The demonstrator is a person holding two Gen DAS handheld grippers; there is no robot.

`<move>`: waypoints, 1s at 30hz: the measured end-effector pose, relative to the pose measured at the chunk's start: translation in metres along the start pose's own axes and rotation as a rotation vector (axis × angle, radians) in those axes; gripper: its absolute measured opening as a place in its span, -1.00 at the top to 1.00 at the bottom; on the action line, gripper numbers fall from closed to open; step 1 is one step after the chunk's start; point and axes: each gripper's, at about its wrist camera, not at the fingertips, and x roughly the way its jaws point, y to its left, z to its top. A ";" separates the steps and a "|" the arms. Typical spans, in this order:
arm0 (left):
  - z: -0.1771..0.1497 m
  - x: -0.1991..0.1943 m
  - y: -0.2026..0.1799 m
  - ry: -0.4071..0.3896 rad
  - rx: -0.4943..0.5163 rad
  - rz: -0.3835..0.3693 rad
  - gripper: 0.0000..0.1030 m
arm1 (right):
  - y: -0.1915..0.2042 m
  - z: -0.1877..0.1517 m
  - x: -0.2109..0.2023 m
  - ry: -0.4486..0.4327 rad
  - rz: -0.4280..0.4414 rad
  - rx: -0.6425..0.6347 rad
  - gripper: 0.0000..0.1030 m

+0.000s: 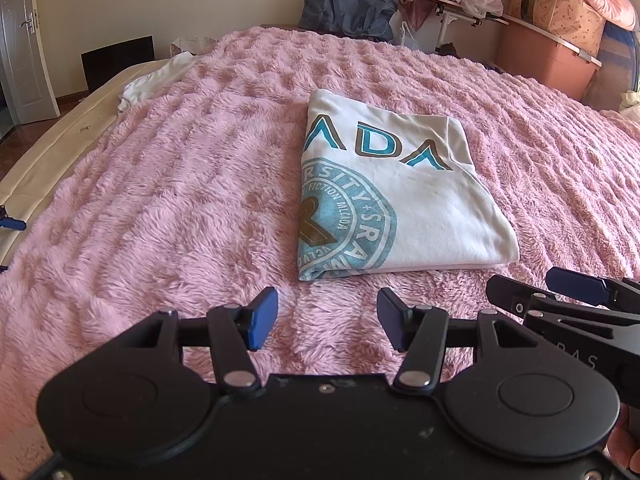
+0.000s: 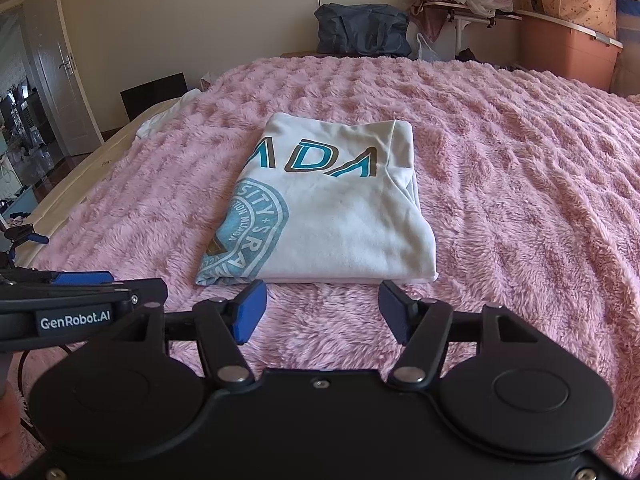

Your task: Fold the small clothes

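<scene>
A white T-shirt (image 1: 404, 196) with teal and brown print lies folded into a rectangle on the pink fluffy blanket (image 1: 180, 200). It also shows in the right wrist view (image 2: 340, 208). My left gripper (image 1: 327, 324) is open and empty, hovering just in front of the shirt's near edge, toward its left side. My right gripper (image 2: 320, 312) is open and empty, just short of the shirt's near edge. Each gripper shows at the edge of the other's view: the right one (image 1: 568, 300) and the left one (image 2: 80, 280).
Another white garment (image 1: 156, 80) lies crumpled at the blanket's far left edge, on the cream mattress (image 1: 52, 152). Behind the bed stand a dark blue bag (image 1: 348, 8), a rack with clothes (image 1: 452, 0) and a pink storage bin (image 1: 548, 56). A door (image 1: 24, 40) is at left.
</scene>
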 end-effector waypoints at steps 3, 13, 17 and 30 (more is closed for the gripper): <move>0.000 0.002 -0.002 -0.002 0.014 0.011 -0.13 | 0.001 0.000 0.002 0.003 0.001 -0.001 -0.24; 0.001 0.011 -0.004 0.012 0.022 0.008 -0.15 | 0.005 0.002 0.004 -0.009 -0.006 -0.022 -0.25; 0.000 0.014 -0.003 0.016 0.021 0.013 -0.15 | 0.005 0.002 0.005 -0.004 -0.006 -0.021 -0.25; 0.000 0.018 -0.006 0.026 0.049 0.024 -0.16 | 0.003 -0.001 0.008 0.008 -0.008 -0.011 -0.27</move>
